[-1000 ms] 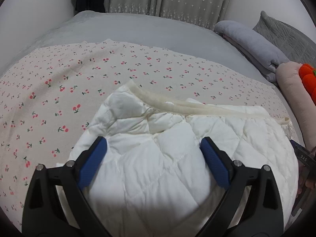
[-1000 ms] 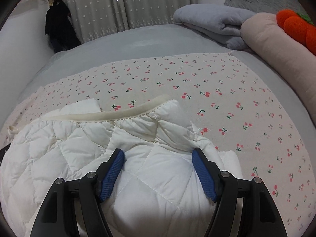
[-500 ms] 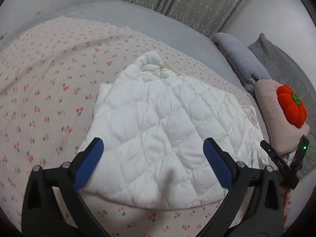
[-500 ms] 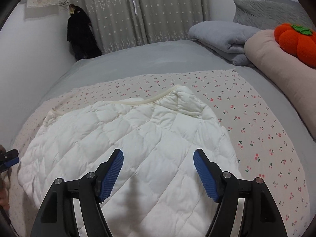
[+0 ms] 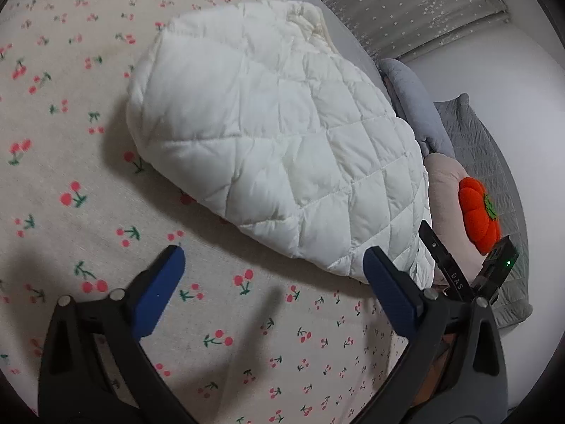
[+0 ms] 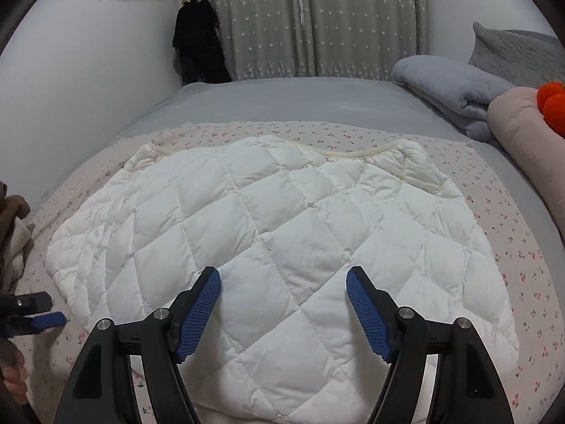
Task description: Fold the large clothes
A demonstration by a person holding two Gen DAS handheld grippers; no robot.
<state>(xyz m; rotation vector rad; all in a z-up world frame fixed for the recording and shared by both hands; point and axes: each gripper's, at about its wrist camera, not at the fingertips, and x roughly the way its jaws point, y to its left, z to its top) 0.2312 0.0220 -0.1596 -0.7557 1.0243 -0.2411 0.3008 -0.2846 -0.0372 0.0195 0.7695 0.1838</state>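
- We hold the left gripper (image 5: 272,279) with its blue-padded jaws spread wide and nothing between them; it hangs over the cherry-printed pale pink sheet (image 5: 106,212), just short of the near edge of the garment.
- A second ago those same jaws stood over the quilting with the garment filling the gap; now only sheet shows between them, so we have drawn the left gripper back and swung it off to the side.
- Our right gripper (image 6: 282,300) is also spread wide and grips nothing; its blue ribbed pads (image 6: 199,312) hover above the near part of the garment.
- A second ago the right gripper was low and close to the collar end; now it is pulled back and raised, and the whole garment fits in its view.
- The white diamond-quilted puffy jacket (image 6: 275,233) lies folded in a broad rounded bundle on the cherry sheet, its cream trimmed edge (image 6: 356,152) along the far side.
- In the right wrist view a tip of the left gripper shows at the far left edge, beside the jacket.
- Farther out lie a folded grey blanket (image 6: 448,88), a pale pink bolster pillow (image 6: 522,130) and an orange pumpkin-shaped plush toy (image 5: 478,212) on it.
- Grey star-dotted curtains (image 6: 317,17) close the back of the room.
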